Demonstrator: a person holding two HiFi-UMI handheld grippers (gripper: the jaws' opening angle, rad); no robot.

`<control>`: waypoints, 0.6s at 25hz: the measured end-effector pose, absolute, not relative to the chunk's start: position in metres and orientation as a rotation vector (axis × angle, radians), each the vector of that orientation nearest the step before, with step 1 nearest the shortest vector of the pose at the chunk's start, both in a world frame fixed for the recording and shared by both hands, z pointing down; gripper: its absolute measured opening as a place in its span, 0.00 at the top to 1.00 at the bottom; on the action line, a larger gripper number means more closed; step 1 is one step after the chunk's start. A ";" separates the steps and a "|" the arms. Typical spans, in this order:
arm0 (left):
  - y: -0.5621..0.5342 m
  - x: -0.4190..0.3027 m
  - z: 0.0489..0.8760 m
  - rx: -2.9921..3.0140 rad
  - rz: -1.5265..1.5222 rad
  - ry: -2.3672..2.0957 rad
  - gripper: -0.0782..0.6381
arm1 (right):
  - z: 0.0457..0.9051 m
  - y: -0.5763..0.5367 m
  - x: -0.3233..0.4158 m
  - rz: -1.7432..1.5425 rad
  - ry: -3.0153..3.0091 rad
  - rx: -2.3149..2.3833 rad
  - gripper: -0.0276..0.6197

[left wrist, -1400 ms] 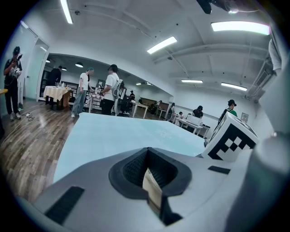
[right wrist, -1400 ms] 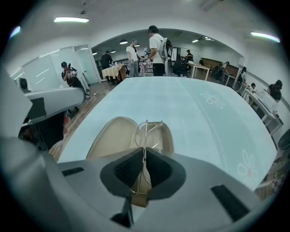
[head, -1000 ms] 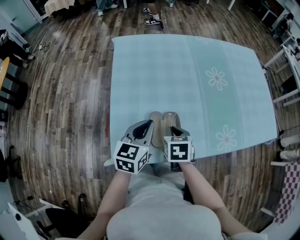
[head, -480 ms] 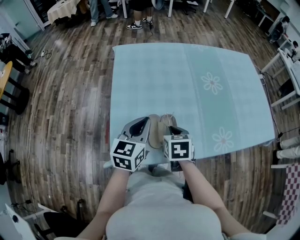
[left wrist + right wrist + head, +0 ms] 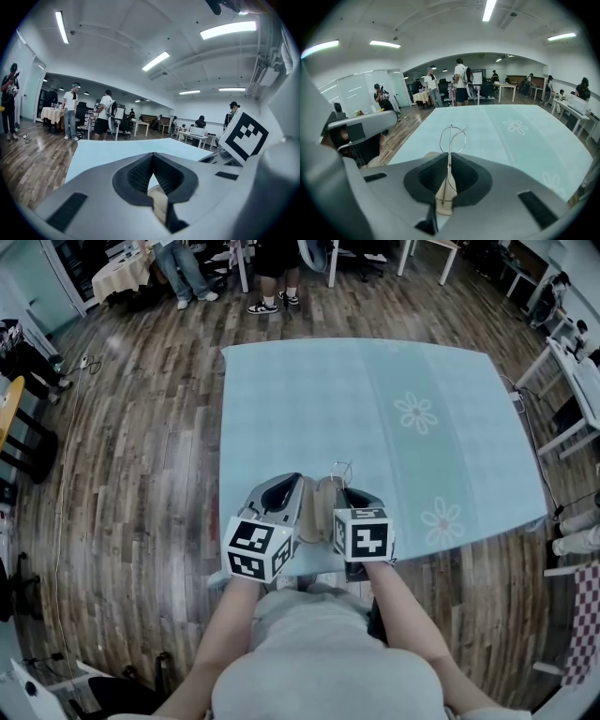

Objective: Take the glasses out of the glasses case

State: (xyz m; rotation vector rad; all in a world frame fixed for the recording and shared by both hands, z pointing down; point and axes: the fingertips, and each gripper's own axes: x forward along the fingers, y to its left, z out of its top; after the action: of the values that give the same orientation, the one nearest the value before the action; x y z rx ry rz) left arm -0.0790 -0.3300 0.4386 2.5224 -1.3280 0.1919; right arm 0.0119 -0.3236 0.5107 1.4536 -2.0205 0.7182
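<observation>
Glasses (image 5: 452, 139) sit edge-on, pinched between the closed jaws of the right gripper (image 5: 449, 161), raised over the near edge of the table (image 5: 309, 399). Just beside it, the left gripper (image 5: 153, 159) has its jaws clamped on the beige case (image 5: 158, 199).

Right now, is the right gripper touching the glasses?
Touching. The right gripper view shows the right gripper pinching the glasses by their wire frame.

the counter (image 5: 309, 399) lies open ahead and to the right. at its near edge the left tool (image 5: 285, 489) and right tool (image 5: 352, 495) crowd side by side, the glasses case (image 5: 322, 502) filling the gap between them, the glasses (image 5: 450, 140) jutting up in front.
</observation>
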 end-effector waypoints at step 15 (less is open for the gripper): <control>-0.343 -0.076 0.407 2.602 0.137 -1.381 0.88 | 0.459 -0.345 0.028 0.589 -2.179 1.601 0.92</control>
State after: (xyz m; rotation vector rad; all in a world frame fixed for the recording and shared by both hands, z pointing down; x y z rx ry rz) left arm -0.0756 -0.3434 0.4071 2.6024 -1.3809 0.1369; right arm 0.0275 -0.3446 0.4590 1.6009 -2.1792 0.5894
